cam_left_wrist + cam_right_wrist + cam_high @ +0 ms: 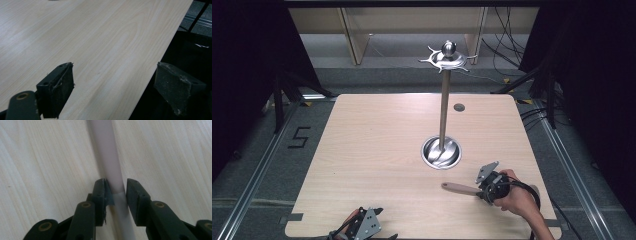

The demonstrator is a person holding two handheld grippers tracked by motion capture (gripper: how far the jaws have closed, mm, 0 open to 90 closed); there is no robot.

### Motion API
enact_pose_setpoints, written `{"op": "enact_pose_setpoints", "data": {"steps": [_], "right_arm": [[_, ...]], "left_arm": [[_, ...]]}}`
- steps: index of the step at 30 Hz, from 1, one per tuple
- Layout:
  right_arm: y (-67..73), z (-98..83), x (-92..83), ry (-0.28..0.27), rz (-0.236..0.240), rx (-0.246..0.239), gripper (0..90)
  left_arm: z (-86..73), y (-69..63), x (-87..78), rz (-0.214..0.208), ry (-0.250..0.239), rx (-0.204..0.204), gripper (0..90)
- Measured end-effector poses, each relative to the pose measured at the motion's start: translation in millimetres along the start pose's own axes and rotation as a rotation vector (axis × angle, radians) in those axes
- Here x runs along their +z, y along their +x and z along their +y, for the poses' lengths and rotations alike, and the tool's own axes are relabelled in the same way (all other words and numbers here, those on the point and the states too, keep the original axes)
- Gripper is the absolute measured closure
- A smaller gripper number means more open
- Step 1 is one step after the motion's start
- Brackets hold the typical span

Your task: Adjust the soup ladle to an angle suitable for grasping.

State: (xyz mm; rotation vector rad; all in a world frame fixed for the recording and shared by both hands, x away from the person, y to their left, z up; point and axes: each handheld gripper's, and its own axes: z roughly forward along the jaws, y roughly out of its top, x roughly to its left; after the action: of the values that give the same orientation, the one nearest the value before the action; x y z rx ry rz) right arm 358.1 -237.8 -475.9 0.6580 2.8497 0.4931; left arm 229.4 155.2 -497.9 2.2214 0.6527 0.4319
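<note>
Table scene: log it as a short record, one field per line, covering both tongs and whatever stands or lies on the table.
surface: light wooden table
stand: metal stand, upright, round base dish on the table, hooked top
utensil: pale handle lying flat on the table near the stand's base; its far end hidden behind the tongs
right tongs: jaws on either side of the handle, closed on it
left tongs: jaws wide apart, nothing between them, at the table's near edge
hand: right hand gripping the right tongs
</note>
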Motion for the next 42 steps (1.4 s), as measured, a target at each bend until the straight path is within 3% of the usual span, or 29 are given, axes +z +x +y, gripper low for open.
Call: {"op": "enact_pose_setpoints", "data": {"steps": [4, 5, 6, 7, 9, 11, 17, 20, 21, 25, 27, 30, 35, 40, 42], "right_arm": [[-1.0, 1.9, 0.2, 0.015, -0.001, -0.006, 71.1], [-1.3, 3.0, 1.1, 0.014, 0.005, -0.035, 71.2], [-0.6, 3.8, 0.9, 0.024, 0.002, -0.031, 71.4], [-0.6, 4.4, 0.7, 0.027, -0.001, -0.039, 71.5], [0.8, 5.4, -0.2, 0.046, -0.002, -0.025, 71.8], [0.0, 6.7, 1.1, 0.047, -0.004, -0.049, 71.8], [-1.5, 9.1, 4.5, 0.071, -0.005, -0.076, 72.1], [-3.4, 9.7, 4.8, 0.089, 0.022, -0.079, 72.3], [-2.2, 9.4, 4.2, 0.093, 0.018, -0.059, 72.4], [-3.1, 9.0, 4.9, 0.078, 0.019, -0.076, 73.4], [-2.7, 9.8, 4.3, 0.099, 0.027, -0.081, 74.1], [-1.9, 11.3, 4.4, 0.112, 0.018, -0.107, 75.0], [-2.6, 12.3, 1.1, 0.113, -0.025, -0.108, 76.9], [-4.5, 11.3, -11.0, 0.05, -0.066, -0.105, 77.1], [-4.8, 10.5, -17.7, 0.028, -0.085, -0.079, 77.1]], "left_arm": [[-0.5, -0.3, 0.3, -0.006, -0.007, -0.001, 15.0], [-0.4, -0.5, 0.7, -0.014, -0.01, -0.005, 15.0], [0.5, 0.2, -0.9, -0.032, 0.004, -0.003, 15.0], [0.1, -0.6, 0.5, -0.005, -0.005, 0.002, 15.0], [0.8, -0.3, -1.0, -0.027, 0.009, 0.003, 15.0], [0.3, -1.0, 0.5, -0.007, -0.006, 0.004, 15.0], [0.5, -1.1, -0.3, -0.015, -0.008, -0.001, 15.0], [0.6, -1.4, -0.4, -0.015, -0.009, -0.001, 15.0], [0.8, -1.3, -0.4, -0.015, -0.01, -0.002, 15.0], [0.8, -1.5, -0.5, -0.015, -0.01, -0.002, 15.0], [0.9, -1.5, -0.5, -0.015, -0.011, -0.002, 15.0], [0.9, -1.7, -0.7, -0.013, -0.012, -0.001, 15.0], [1.4, -1.1, -2.2, -0.03, -0.004, -0.002, 15.1], [1.4, -2.2, -1.6, -0.033, -0.017, -0.007, 15.1], [1.8, -1.2, -2.3, -0.025, -0.005, 0.005, 15.1]]}}
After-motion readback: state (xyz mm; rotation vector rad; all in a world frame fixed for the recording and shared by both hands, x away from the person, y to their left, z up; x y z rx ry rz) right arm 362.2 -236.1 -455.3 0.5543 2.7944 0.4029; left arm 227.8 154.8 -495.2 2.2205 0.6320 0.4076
